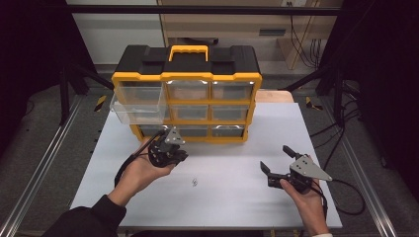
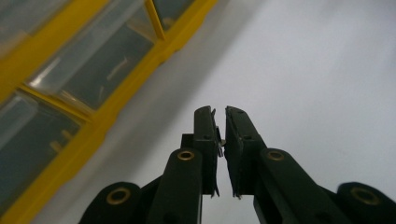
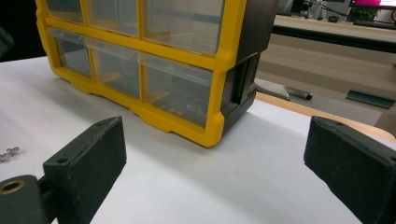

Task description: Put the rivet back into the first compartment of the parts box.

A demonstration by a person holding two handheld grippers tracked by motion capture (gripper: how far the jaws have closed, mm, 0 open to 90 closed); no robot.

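Matte black left gripper [image 2: 220,122] pinches a tiny metal screw [image 2: 220,148]; right gripper [image 1: 278,160] gapes wide.

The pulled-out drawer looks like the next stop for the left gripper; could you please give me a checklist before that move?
1. Left gripper pinching a small metal part: ok.
2. Clear drawer on the organizer's left side pulled out: ok.
3. Drawer has room: cannot tell.
4. Right gripper open and off to the side: ok.
5. Loose screws left on the table, apart from both grippers: ok.
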